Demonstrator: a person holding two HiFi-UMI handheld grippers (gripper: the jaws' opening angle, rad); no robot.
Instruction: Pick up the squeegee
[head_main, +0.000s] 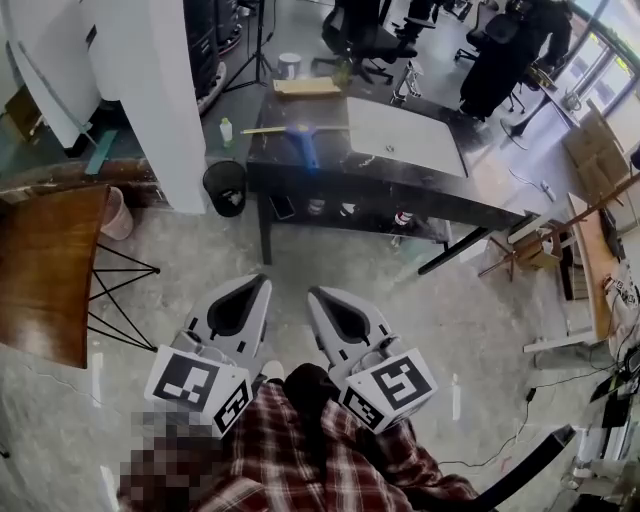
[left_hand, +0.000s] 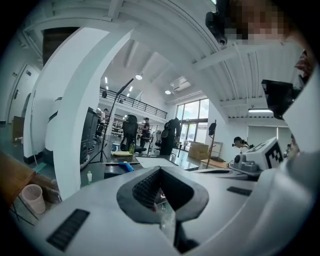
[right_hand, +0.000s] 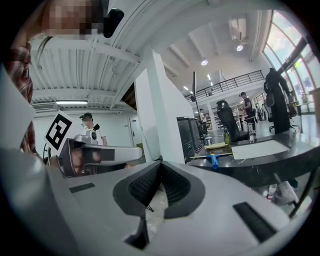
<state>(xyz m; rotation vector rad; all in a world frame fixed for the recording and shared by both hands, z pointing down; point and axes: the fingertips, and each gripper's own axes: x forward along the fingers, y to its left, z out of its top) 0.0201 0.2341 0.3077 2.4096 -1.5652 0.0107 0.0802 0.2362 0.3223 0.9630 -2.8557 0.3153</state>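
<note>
Jaws, left gripper: clenched, tips met, nothing held between them.
Jaws, right gripper: clenched likewise, empty.
Squeegee: lay on the dark desk near its left end, just beside a white sheet, blue handle turned toward the person; well apart from both grippers.
Step in hand: judged to be the approach; no grasp made yet.
Doing it well: one pair of jaws would need to be released before arrival, brought in level with the desk top and closed across the blue handle, not the pale blade, so the tool is not pushed away.
Head view only: the bare floor between grippers and desk and the handle's direction were shown.
Gripper views only: jaw closure was confirmed; the squeegee was seen left of the left jaw line and right of the right.
</note>
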